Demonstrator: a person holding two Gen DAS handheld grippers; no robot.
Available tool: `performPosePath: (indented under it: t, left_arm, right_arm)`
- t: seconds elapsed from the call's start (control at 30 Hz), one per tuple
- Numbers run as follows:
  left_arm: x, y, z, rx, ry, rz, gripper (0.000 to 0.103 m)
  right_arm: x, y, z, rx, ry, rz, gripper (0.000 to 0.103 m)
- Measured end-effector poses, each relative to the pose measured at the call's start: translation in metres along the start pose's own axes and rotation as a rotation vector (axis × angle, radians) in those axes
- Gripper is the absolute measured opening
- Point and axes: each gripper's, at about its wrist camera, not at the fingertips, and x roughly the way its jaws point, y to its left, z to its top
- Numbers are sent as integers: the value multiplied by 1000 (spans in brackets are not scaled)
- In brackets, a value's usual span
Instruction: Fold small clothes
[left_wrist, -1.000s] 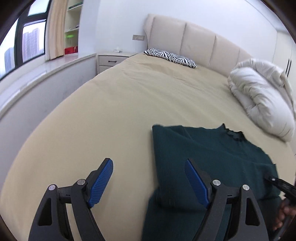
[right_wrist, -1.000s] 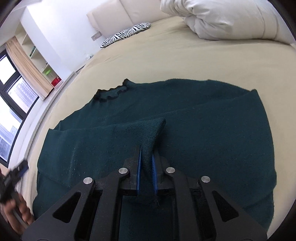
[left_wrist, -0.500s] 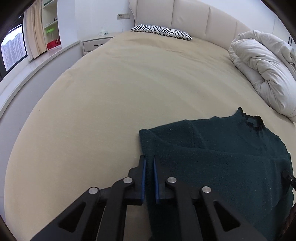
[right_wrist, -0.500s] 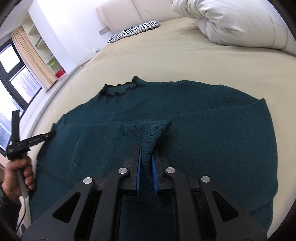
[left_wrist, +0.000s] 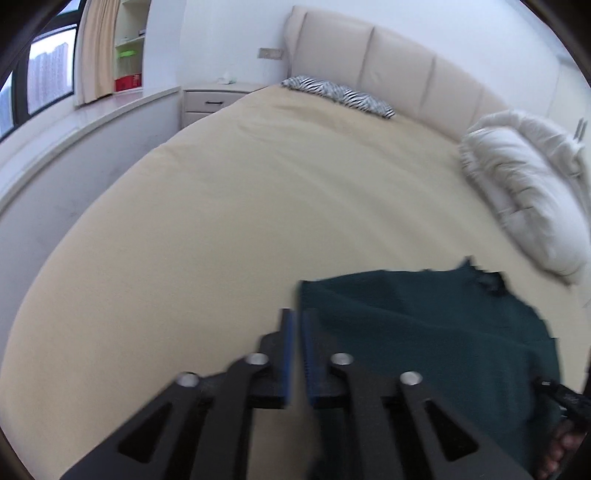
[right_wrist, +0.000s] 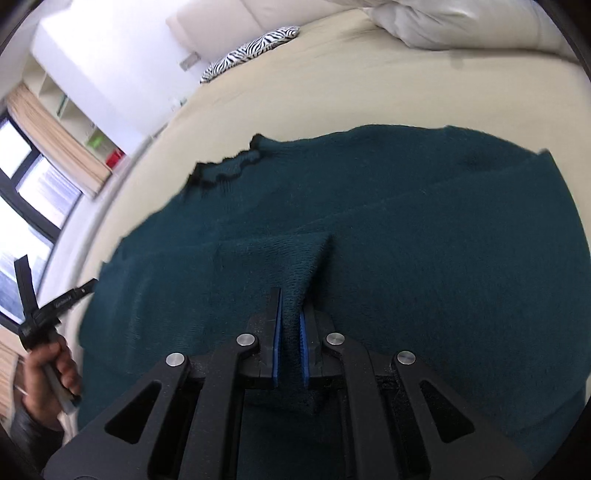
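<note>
A dark teal knit sweater (right_wrist: 424, 229) is spread flat on the beige bed (left_wrist: 258, 192), neckline (right_wrist: 225, 171) toward the headboard (left_wrist: 388, 70). The R gripper (right_wrist: 290, 328) is clamped on a raised pleat of the sweater's fabric, blue pads (right_wrist: 276, 343) pressed against the knit on both sides. The L gripper (left_wrist: 298, 347) is seen at the sweater's L edge, fingers nearly together w/ a thin gap; the view is blurred, so whether any cloth is caught betw. them cannot be told. The L hand (right_wrist: 48, 384) is visible on its gripper handle in the R wrist view. A zebra-print pillow (left_wrist: 340, 96) lies near the headboard, a white duvet (left_wrist: 528, 184) is bunched at the bed's R side, and a nightstand (left_wrist: 210, 99) is seen beside the bed.
</note>
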Motion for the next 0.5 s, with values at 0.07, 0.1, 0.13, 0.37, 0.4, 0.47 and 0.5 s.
performPosePath:
  t: [0.07,0.1,0.13,0.37,0.4,0.47,0.5]
  left_arm:
    - [-18,-9,-10,41,-17,-9,73]
    - [-25,-15,-16,66,-33,-3,75]
    - [-29,-19,-22,94,-23,0,75]
    - [10,-16,-47,84,129,53,23]
    - [10,-16,-47,94,119,72,20]
    - [8,-19,-49,104,110,78,10]
    - [7,-19,-48,108,105,78,9]
  right_arm:
    - [-6,3,0,-21,3,-11,15]
    - [-10,2,0,-20,3,-1,23]
    - [-15,1,-1,-8,-2,19,28]
    - [-19,2,-10,-21,-6,-2,41]
    - [-19,4,-9,-40,-6,-20,36]
    - [-17,3,-9,-50,7,-49,15]
    - [-17,1,-8,-41,10,-47,13]
